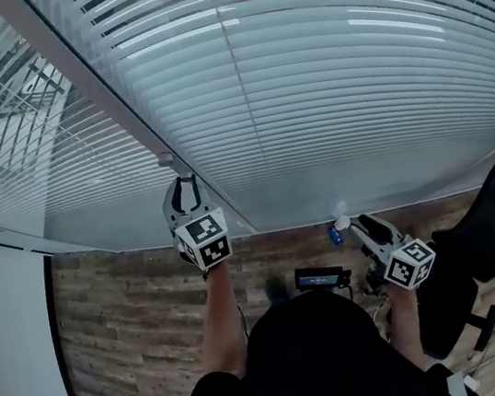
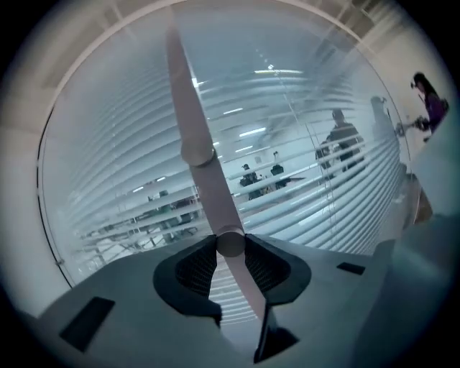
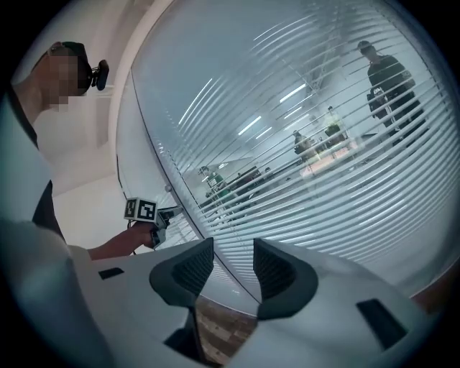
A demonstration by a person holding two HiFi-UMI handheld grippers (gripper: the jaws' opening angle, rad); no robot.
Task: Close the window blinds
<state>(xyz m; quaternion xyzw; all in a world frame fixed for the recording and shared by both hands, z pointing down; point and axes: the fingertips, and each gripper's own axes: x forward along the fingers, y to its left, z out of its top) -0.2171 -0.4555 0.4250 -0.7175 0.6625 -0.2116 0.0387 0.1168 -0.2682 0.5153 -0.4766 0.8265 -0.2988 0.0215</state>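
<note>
White slatted window blinds (image 1: pixel 305 90) hang behind glass, their slats partly open, so a room shows through the blinds (image 2: pixel 323 187). A pale tilt wand (image 2: pixel 205 172) hangs down in front of them. My left gripper (image 2: pixel 231 259) is raised to it, and the dark pads (image 2: pixel 194 269) press on the wand from both sides. From the head view the left gripper (image 1: pixel 182 184) sits beside the window's frame post (image 1: pixel 113 111). My right gripper (image 1: pixel 338 223) is held lower at the right; in its own view the right gripper (image 3: pixel 233 266) is open with nothing between its jaws.
A black office chair (image 1: pixel 485 229) stands at the right on the wooden floor (image 1: pixel 119 325). A small dark device (image 1: pixel 320 276) lies near my feet. A white wall (image 1: pixel 14 369) is at the left. People stand beyond the glass (image 3: pixel 388 79).
</note>
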